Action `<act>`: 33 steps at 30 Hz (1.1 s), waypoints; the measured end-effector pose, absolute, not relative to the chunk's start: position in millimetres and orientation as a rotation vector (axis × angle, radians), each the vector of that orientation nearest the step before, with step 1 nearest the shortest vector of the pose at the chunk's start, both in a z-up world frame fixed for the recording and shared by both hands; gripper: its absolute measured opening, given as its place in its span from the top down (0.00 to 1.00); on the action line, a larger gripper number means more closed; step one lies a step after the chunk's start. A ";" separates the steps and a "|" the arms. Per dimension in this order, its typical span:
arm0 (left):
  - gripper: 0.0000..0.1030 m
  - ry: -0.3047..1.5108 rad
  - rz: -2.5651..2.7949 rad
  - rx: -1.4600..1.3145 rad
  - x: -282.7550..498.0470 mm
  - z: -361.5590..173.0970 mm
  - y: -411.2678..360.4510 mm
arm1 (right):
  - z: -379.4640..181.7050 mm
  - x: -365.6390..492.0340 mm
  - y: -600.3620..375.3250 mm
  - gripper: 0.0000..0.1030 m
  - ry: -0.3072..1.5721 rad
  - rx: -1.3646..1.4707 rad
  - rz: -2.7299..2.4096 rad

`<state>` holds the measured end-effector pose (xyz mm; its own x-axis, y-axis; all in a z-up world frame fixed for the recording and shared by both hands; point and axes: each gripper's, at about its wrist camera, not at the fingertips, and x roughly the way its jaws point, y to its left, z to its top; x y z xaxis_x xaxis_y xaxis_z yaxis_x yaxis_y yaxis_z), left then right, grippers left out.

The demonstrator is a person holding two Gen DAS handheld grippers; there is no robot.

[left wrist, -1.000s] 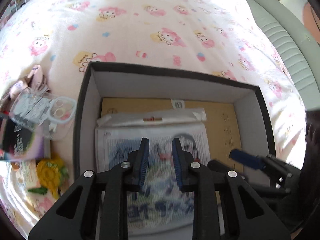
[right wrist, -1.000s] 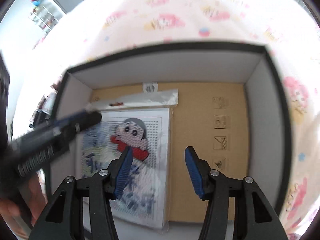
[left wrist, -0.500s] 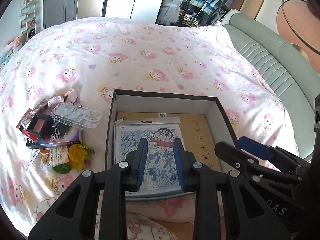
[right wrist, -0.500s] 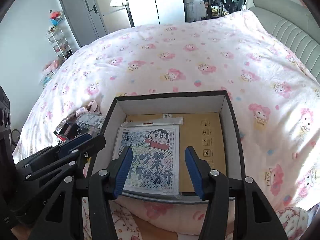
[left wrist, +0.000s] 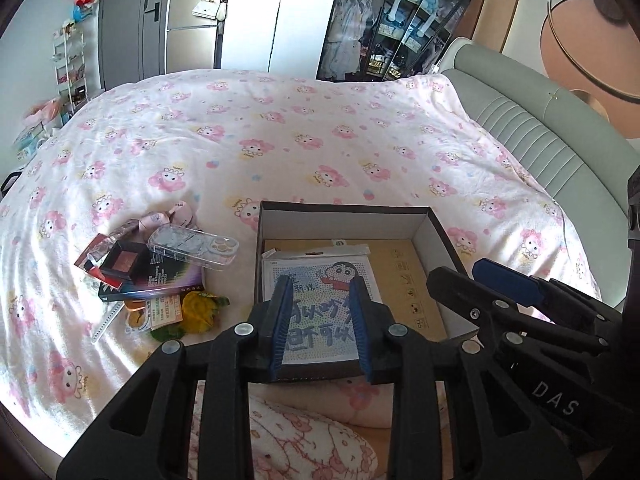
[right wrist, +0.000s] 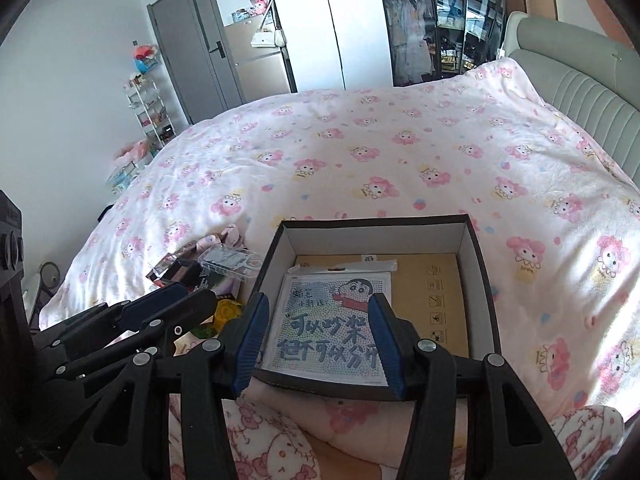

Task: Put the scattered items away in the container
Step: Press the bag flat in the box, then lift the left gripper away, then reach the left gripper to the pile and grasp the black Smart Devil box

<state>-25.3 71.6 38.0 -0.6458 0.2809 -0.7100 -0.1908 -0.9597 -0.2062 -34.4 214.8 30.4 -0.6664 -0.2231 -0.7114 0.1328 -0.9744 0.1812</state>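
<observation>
Both hand-held grippers, left [left wrist: 320,320] and right [right wrist: 318,340], hover part-open and empty, the right's jaws closing, above the box [left wrist: 436,236]; the pile [left wrist: 160,272] left of it waits.

Each claw is matte black plastic: two angular arms with triangular cut-outs, joined by round silver screws. The left claw [left wrist: 320,324] fills the lower middle of its frame, and its fingers [left wrist: 280,322] carry ribbed blue pads on the inner faces. The right claw [right wrist: 318,344] looks the same; in the left view it enters from the lower right, with white letters "DAS" on its body. Pink cartoon-print clothing shows along the bottom edge of both frames.
</observation>
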 end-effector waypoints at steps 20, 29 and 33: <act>0.68 -0.434 2.759 -1.384 -42.3 -29.0 -82.3 | -42.8 -102.3 107.3 0.53 -0.355 1.356 -2.113; 0.68 -0.696 2.717 -1.523 -78.0 -88.8 -162.7 | -62.3 -150.9 55.9 0.53 -0.212 1.447 -2.120; 0.68 -0.724 2.695 -1.590 -99.2 -117.5 -180.5 | -97.7 -178.6 23.1 0.53 -0.181 1.576 -2.099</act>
